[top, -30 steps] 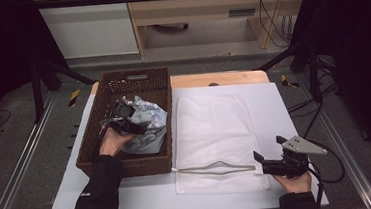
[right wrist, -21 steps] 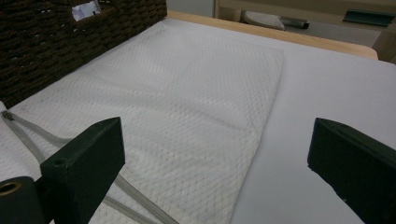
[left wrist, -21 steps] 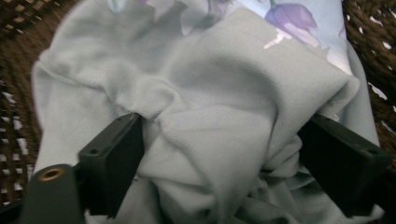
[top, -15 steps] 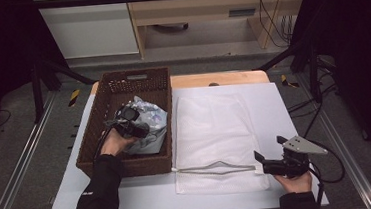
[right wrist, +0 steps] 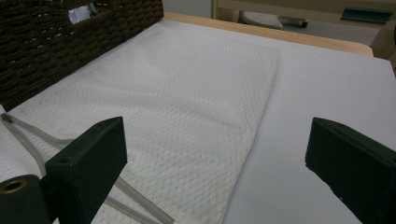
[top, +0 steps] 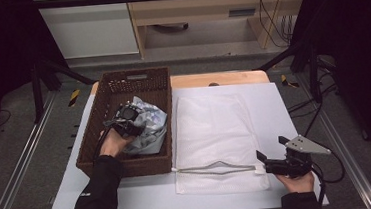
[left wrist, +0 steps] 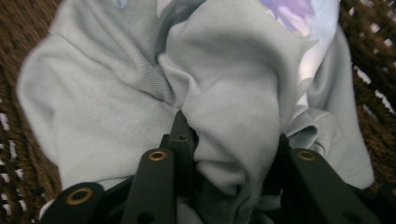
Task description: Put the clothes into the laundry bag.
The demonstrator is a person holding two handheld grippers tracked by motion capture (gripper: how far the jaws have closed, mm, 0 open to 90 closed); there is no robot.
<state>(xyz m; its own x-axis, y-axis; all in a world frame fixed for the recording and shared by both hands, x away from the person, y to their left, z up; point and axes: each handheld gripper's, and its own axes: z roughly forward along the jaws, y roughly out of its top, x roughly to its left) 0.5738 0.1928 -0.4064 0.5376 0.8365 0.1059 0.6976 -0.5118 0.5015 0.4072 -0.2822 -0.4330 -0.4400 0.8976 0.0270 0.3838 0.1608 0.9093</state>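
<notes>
In the high view, a brown wicker basket (top: 90,157) is seen left of centre on the white counter (top: 283,102). A crumpled pale grey garment (top: 150,130) is bunched in the basket's right half. The left claw (top: 127,120) is lowered into the basket and is pressed into the garment. To the right of the basket, a white mesh laundry bag (top: 215,127) is laid flat, its grey zipper (top: 213,168) running along the lower edge. The right claw (top: 264,162) is held at the lower right of the frame, just beside the zipper's right end.

In the left gripper view, a fold of the garment (left wrist: 233,107) is pinched between the two black jaws, which are closed in on the cloth. Basket weave is visible at both edges.

In the right gripper view, the jaws are spread wide apart with nothing held between them. The mesh laundry bag (right wrist: 187,107) is spread across the centre, the zipper (right wrist: 32,140) at lower left, the basket (right wrist: 56,42) at upper left.
</notes>
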